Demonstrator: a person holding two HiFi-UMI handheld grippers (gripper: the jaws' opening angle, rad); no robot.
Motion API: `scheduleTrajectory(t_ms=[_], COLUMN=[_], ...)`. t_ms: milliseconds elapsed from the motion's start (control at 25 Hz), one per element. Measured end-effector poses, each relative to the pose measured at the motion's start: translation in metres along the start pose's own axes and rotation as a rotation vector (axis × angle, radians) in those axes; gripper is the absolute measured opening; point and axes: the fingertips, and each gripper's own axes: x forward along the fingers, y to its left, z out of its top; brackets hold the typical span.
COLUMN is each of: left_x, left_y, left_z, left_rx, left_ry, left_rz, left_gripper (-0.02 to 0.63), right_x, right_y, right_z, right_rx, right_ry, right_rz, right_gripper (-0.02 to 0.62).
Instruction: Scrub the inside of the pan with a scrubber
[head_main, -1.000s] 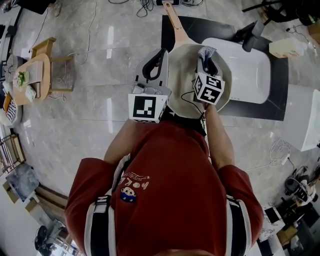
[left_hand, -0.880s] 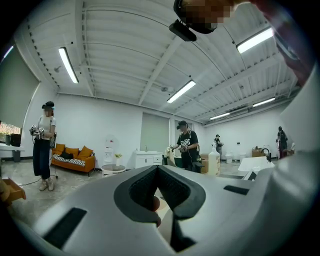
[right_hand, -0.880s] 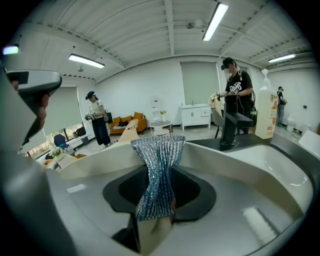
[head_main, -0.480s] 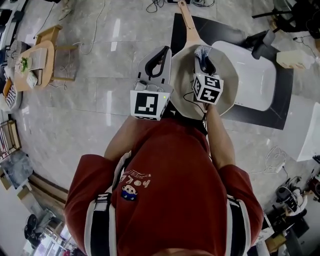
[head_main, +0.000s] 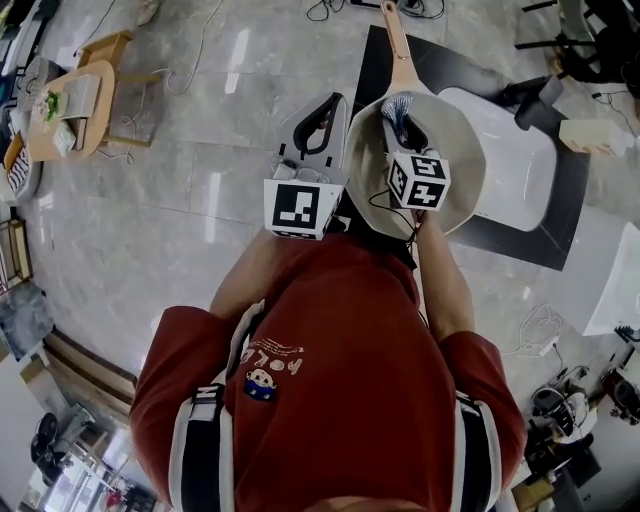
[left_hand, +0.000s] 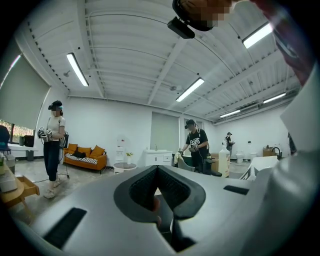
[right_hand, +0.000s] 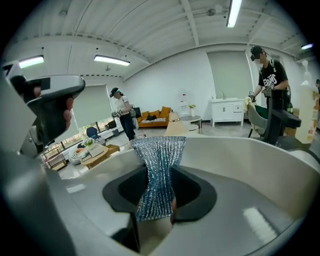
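A cream pan (head_main: 455, 150) with a pale wooden handle (head_main: 400, 45) shows in the head view, in front of the person in a red shirt. My right gripper (head_main: 398, 125) reaches into the pan's left half and is shut on a silvery mesh scrubber (head_main: 397, 108). The scrubber (right_hand: 159, 170) stands up between the right gripper (right_hand: 159, 175) jaws, with the pan's wall (right_hand: 250, 150) behind it. My left gripper (head_main: 325, 110) sits just beside the pan's left rim. Its jaws (left_hand: 158, 169) meet with nothing seen between them. Whether it touches the pan is hidden.
A white sink basin (head_main: 520, 150) lies in a black counter (head_main: 560, 215) right of the pan. A round wooden table (head_main: 60, 110) stands far left on the marble floor. Cables lie at the top. Other people (left_hand: 54, 140) (right_hand: 269, 85) stand across the room.
The scrubber in my right gripper has slid a little leftward inside the pan. The left gripper has stayed beside the rim. The head view has shifted slightly.
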Motion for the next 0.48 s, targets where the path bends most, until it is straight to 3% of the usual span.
scheduleTrajectory(t_ms=[480], left_x=[-0.016], left_y=[0.004], left_z=[-0.004], left_rx=[-0.013], left_ry=[-0.006], left_rz=[0.011], left_gripper=[0.005], right_x=[-0.018], right_y=[0.065], right_z=[-0.029], right_rx=[-0.099], right_ry=[0.134], right_rz=[0.371], right_gripper=[0.160])
